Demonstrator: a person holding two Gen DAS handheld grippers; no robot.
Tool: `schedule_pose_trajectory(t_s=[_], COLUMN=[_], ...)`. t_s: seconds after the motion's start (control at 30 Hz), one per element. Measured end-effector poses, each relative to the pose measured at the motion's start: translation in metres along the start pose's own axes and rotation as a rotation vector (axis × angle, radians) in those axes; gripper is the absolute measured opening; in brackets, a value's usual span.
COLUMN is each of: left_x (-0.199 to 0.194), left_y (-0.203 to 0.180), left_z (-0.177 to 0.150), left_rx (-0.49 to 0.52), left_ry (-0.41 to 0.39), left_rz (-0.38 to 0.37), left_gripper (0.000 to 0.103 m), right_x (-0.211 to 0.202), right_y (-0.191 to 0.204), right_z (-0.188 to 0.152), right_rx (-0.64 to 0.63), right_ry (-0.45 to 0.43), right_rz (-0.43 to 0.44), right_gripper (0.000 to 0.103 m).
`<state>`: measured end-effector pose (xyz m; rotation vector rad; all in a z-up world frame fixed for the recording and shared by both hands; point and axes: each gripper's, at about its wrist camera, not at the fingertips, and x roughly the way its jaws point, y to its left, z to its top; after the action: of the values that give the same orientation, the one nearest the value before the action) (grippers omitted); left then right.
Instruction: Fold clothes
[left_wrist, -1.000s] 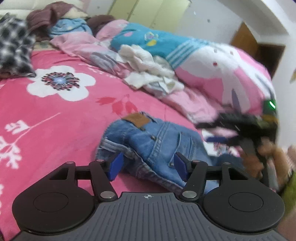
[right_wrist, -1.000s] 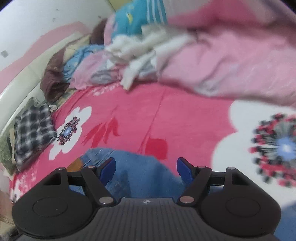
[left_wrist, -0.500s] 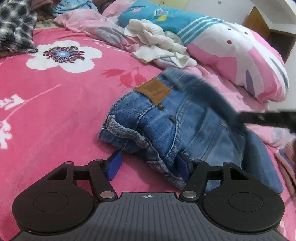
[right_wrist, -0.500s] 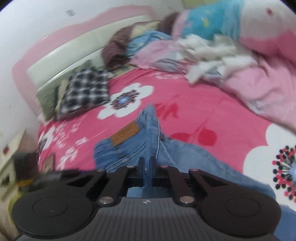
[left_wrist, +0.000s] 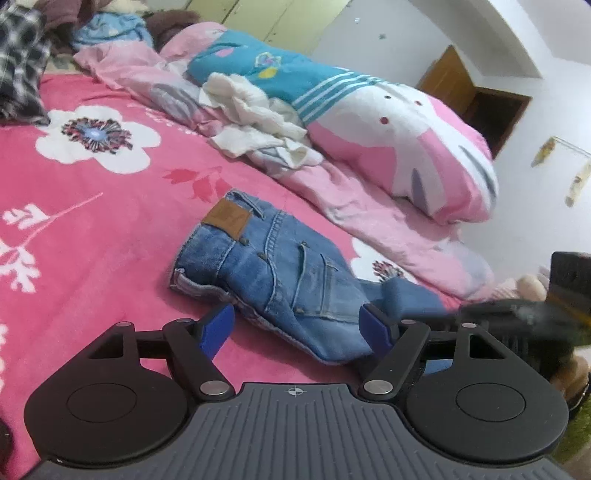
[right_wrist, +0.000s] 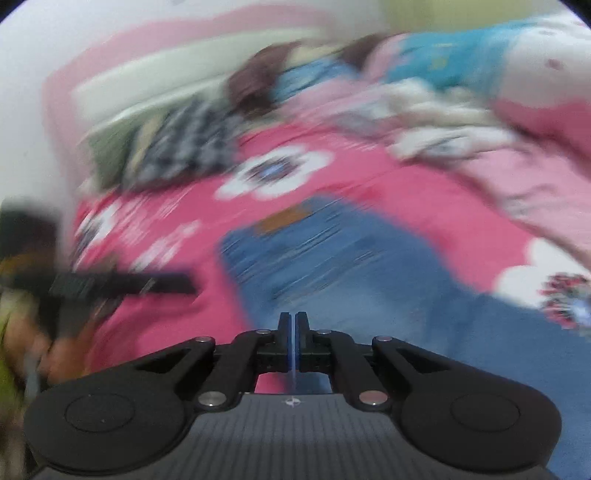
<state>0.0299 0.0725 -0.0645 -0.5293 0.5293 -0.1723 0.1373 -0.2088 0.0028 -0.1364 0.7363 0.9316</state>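
Note:
A pair of blue jeans (left_wrist: 280, 269) lies folded on the pink flowered bedspread (left_wrist: 92, 229), its brown waist patch at the far end. My left gripper (left_wrist: 299, 326) stands open at the near edge of the jeans, blue pads on either side of the denim without closing on it. The right wrist view is heavily blurred; there the jeans (right_wrist: 332, 258) spread ahead of my right gripper (right_wrist: 293, 325), which is shut with a thin strip of blue denim pinched between its fingers. The right gripper (left_wrist: 517, 317) also shows as a dark blur at the right of the left wrist view.
A rolled pink and teal quilt (left_wrist: 388, 122) with a white garment (left_wrist: 258, 122) on it lines the far side. A checked cloth (left_wrist: 18, 74) and other clothes pile by the headboard. A wooden door (left_wrist: 480, 96) is beyond the bed.
The right gripper closed on the jeans and has pulled the denim toward the right; the jeans now lie flatter and longer. My left gripper stayed open and backed off slightly.

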Motion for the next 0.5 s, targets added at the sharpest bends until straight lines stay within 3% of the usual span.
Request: schedule_pose_trajectory(t_s=[0.03,0.1,0.17,0.33,0.5], left_x=[0.007,0.024,0.040,0.059,0.072], left_y=[-0.003,-0.011,-0.018,-0.026,-0.031], left_z=[0.002,0.006,0.009,0.004,-0.004], left_rx=[-0.002,0.027,0.064,0.150,0.221], left_ry=[0.000,0.003,0.007,0.030,0.049], left_rz=[0.012,0.054,0.097,0.169,0.227], left_gripper=[0.074,0.073,0.071,0.069,0.071], right_x=[0.001,0.006,0.022,0.075,0.121], right_y=[-0.014,-0.039,-0.064,-0.096,-0.109], right_z=[0.007,0.020,0.030,0.047,0.048], right_rx=[0.031,0.089,0.129,0.146,0.170], right_ry=[-0.017,-0.049,-0.062,-0.032,0.063], right_rz=[-0.028,-0.082,-0.117,-0.154,-0.101], right_gripper=[0.004,0.019,0.042,0.050,0.053])
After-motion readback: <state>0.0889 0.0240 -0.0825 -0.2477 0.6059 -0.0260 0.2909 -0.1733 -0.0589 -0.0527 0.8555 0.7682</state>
